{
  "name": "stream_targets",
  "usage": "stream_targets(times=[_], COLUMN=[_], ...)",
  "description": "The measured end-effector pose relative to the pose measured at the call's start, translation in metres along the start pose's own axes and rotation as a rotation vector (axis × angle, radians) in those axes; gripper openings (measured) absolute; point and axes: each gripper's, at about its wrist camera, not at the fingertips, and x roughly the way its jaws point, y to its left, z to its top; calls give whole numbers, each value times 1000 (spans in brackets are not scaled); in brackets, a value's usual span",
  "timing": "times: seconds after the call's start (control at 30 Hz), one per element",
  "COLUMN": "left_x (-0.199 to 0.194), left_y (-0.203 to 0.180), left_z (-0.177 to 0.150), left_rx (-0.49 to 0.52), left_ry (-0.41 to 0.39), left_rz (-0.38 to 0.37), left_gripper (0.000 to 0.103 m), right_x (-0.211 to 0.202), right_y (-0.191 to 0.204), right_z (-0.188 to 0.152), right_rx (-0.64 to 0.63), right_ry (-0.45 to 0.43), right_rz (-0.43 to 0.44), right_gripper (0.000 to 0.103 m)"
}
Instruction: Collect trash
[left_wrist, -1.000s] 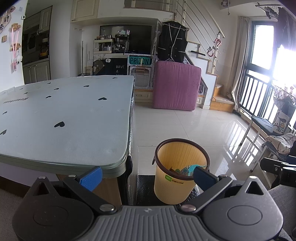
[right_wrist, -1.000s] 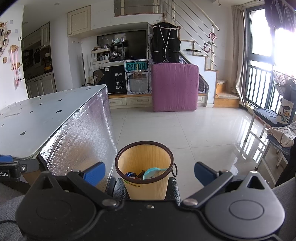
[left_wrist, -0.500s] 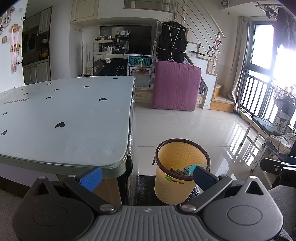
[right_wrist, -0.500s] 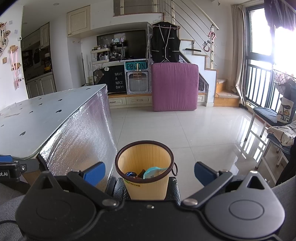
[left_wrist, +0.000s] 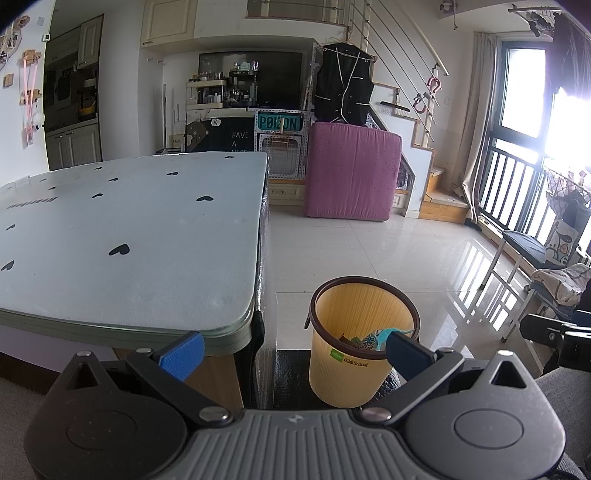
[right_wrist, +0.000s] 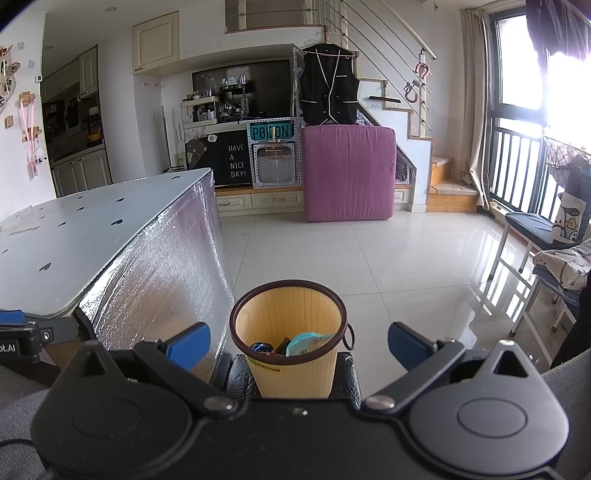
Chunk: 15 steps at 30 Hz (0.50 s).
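Yellow ribbed plastic bin (left_wrist: 356, 345), dark brown rim, upright on tiled floor just beside desk (left_wrist: 125, 236) corner. Green label on front wall. Inside, low down: trash (right_wrist: 291, 344), namely teal wrapper, dark blue packet, other small scraps. Small ring handle at rim.

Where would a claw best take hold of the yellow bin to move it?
Grip the bin by its dark rim, from above, one finger inside and one outside. It stands upright with its mouth open, and the ribbed wall looks wider than the open right claw. The trash sits low, probably clear of the fingers.
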Motion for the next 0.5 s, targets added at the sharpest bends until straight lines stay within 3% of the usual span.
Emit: stream_targets(times=[0.5], left_x=[0], left_y=[1], left_z=[1], left_rx=[2], left_ry=[-1], left_rz=[-1], left_gripper=[103], right_x=[0], right_y=[4], right_z=[-2], right_rx=[6], right_ry=[0], right_rz=[-4], right_gripper=[103])
